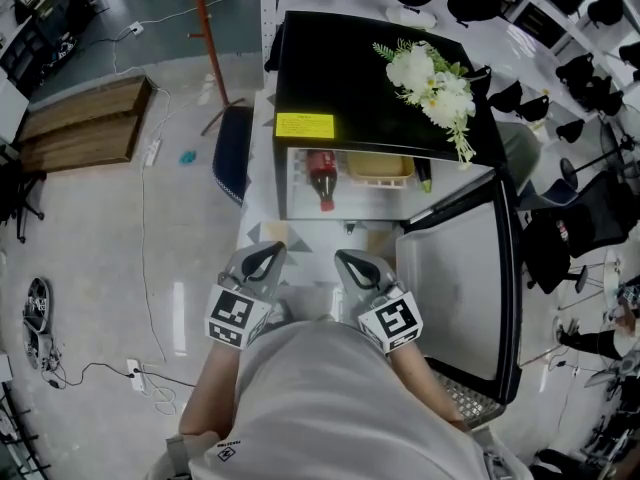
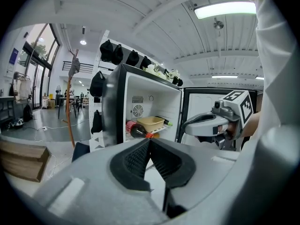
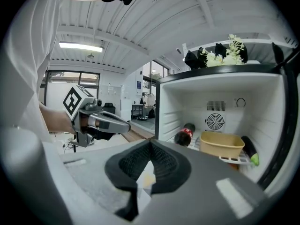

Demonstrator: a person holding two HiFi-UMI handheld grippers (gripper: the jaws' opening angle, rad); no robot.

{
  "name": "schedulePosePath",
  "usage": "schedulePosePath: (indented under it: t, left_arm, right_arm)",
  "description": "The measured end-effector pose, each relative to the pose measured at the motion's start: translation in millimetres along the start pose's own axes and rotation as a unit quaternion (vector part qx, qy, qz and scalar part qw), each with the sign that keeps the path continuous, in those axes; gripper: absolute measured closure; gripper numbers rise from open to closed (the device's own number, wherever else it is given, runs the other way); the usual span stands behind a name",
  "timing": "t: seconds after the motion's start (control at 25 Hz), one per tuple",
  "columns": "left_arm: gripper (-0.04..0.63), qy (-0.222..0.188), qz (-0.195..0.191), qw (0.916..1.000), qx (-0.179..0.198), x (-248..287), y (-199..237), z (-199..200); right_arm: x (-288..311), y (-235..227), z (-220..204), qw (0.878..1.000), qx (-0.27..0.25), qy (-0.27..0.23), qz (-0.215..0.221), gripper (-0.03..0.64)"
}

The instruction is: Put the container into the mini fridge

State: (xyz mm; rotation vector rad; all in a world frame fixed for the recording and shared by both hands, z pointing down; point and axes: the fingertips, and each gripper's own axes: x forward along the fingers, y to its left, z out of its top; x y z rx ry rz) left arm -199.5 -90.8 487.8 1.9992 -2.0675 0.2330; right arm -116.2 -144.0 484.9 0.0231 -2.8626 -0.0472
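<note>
The container sits inside the open mini fridge, right of a cola bottle. Nearer, the left claw and right claw are both pressed together, empty.

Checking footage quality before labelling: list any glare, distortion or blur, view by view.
Head view: sharp, evenly lit, with soft glare streaks on the glossy floor. Left gripper view: fisheye bending, black corners, ceiling lamp blown out. Right gripper view: same bending; mini fridge interior bright.

White top with a small dark logo. The left gripper and right gripper are pale grey, with black ribbed pads and 1 black-and-white marker cube each
</note>
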Motion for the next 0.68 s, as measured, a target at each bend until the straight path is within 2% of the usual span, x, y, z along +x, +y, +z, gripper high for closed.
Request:
schedulePosePath:
  t: [0.68]
  left_arm:
    - [0.588,0.0,-0.005,1.0,0.003,-0.9,-11.2,-1.2]
  right_arm:
    - [-12.0,0.2,-4.4,1.0,0.007,-0.002,-0.015,0.614]
